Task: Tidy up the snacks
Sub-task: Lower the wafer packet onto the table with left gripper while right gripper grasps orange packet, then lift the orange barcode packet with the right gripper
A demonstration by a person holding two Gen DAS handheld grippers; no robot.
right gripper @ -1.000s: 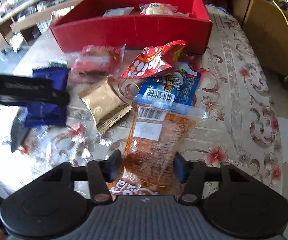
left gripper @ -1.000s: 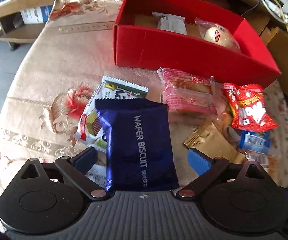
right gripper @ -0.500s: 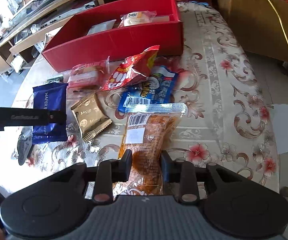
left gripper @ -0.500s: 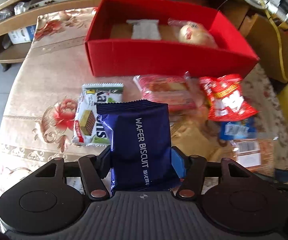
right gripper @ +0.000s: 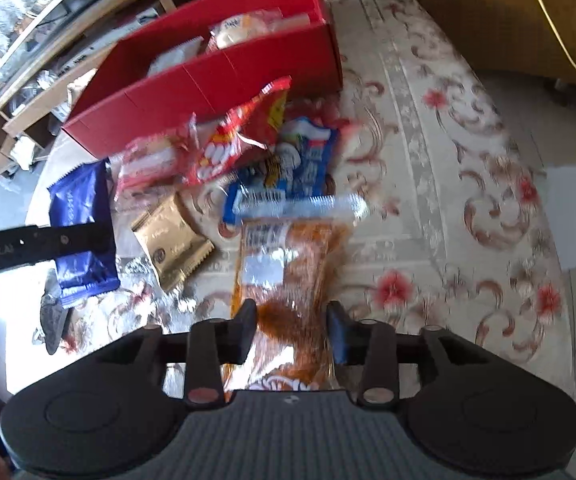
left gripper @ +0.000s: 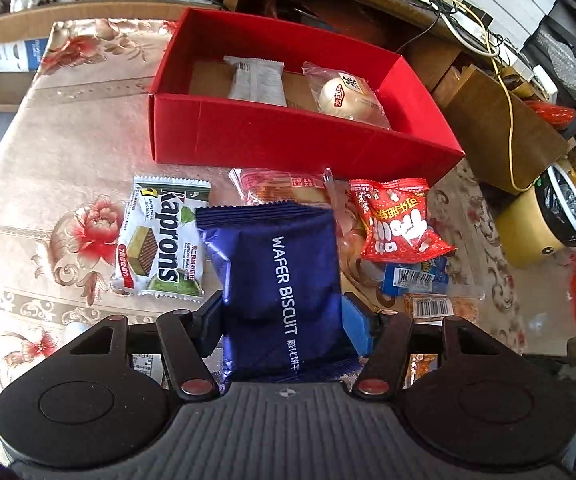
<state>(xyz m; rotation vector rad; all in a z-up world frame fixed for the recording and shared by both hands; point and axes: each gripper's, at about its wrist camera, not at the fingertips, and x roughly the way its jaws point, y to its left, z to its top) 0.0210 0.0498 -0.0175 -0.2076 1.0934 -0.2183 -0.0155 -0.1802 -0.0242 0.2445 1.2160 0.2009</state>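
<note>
The blue wafer biscuit packet (left gripper: 280,280) sits clamped in the left tongs (left gripper: 282,320), whose jaws are closing on its lower half; its long axis runs straight out toward twelve o'clock. In that same direction, just past the loose snacks, stands the red box (left gripper: 288,136), so the coming move looks like a straight carry forward and over the near wall. The right tongs (right gripper: 291,330) have the orange snack bag (right gripper: 288,280) between them; their jaws are opening, and blur hides whether the pads still press. That bag also points to twelve, while the box lies at about eleven from it. The left hand seems the nearer of the two. Two packets already lie in the box: one white (left gripper: 256,82), one round bun (left gripper: 345,96). On the worktop (left gripper: 68,148) lie five more packets: one green-and-white wafer pack (left gripper: 160,248), one pink (left gripper: 284,190), one red (left gripper: 397,220), one blue (right gripper: 299,168), one gold (right gripper: 172,246).
</note>
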